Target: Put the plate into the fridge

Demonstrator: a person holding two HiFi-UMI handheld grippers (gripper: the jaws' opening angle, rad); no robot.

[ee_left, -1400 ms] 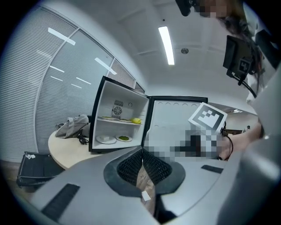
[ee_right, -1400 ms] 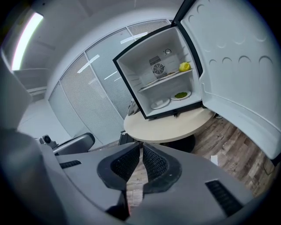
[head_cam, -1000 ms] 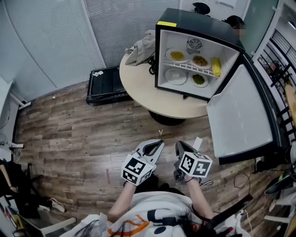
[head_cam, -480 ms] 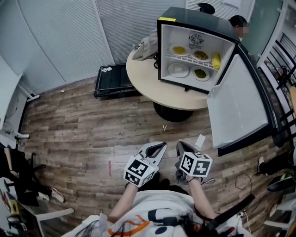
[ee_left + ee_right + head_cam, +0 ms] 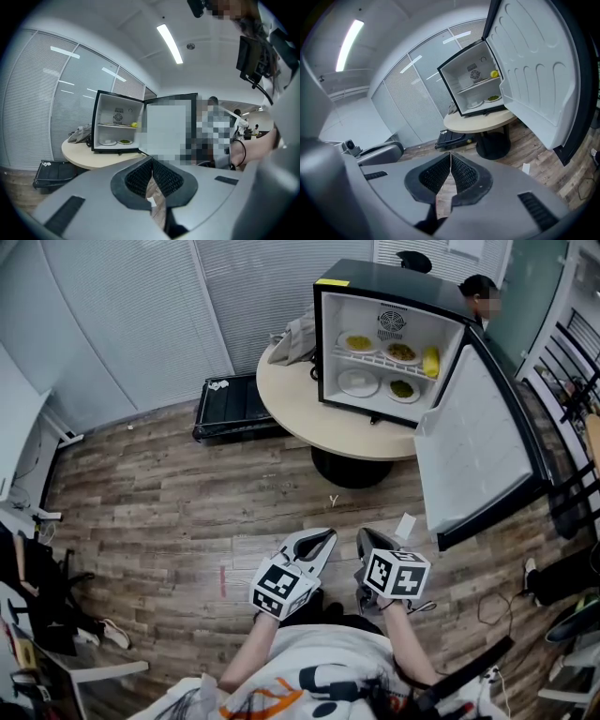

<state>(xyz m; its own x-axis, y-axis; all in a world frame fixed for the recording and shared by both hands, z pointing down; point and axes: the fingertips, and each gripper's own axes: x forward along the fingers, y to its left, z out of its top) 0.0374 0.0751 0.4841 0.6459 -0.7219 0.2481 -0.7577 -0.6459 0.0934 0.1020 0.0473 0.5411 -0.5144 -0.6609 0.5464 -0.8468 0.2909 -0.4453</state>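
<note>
Plates (image 5: 359, 382), four of them, sit inside the fridge (image 5: 389, 329) on the round table (image 5: 300, 404): two on the wire shelf and two on the floor below it, with a yellow item (image 5: 430, 362) at the shelf's right end. Three carry food and the lower left one looks bare. Which of them is the plate the task means, I cannot tell from here. The person stands well apart from the table. The left gripper (image 5: 323, 534) and the right gripper (image 5: 367, 536) are held low in front of the body, side by side. Each has its ribbed pads pressed together at the tips with nothing between them, only floorboards showing in the gap below. So to my eye the placing looks done, and what is left is the door (image 5: 473, 442), which hangs wide toward the person's right. To do that well I would walk round to its outer face and push with a closed gripper near the free edge. The swing should be slow and even, since the fridge stands close to the table's rim and a shove might shift it or rattle the plates. The lower two lie near the front lip, so it is worth checking they clear the door before it seals.
</note>
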